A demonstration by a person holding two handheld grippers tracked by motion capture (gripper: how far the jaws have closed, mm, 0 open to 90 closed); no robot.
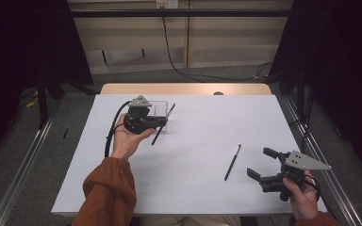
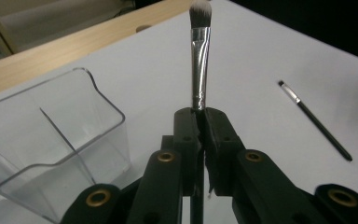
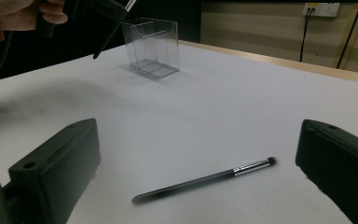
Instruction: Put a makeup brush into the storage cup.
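In the high view, your left gripper (image 1: 162, 121) was raised over the far left part of the white table (image 1: 193, 188), pinching a long black-handled makeup brush with a silver ferrule and pale bristles (image 1: 165, 123) right beside the clear plastic two-compartment organiser box (image 1: 162, 109); the brush ran at a slant, bristle end toward the far side. Your right gripper (image 1: 261, 165) sat low near the right edge with its jaws spread and nothing between them, and a second, thinner black brush with a short silver ferrule (image 1: 233, 162) lay flat on the table just to its left, apart from both jaws. In the left gripper view, the jaws were pressed together on the held brush's handle (image 2: 200, 65), which stood up out of the pads, and the organiser box (image 2: 51, 140) was close at the left with its divider plainly visible, while the thin brush (image 2: 314, 120) lay well apart at the right. In the right gripper view, the spread jaws framed the thin brush (image 3: 205, 179) lying on the table between them but untouched, with the box (image 3: 153, 45) far off and the left gripper (image 3: 98, 9) above and beside it. I judged the step to be carrying the first brush to the box; the next move called for tipping it upright over one compartment and lowering before you let go.
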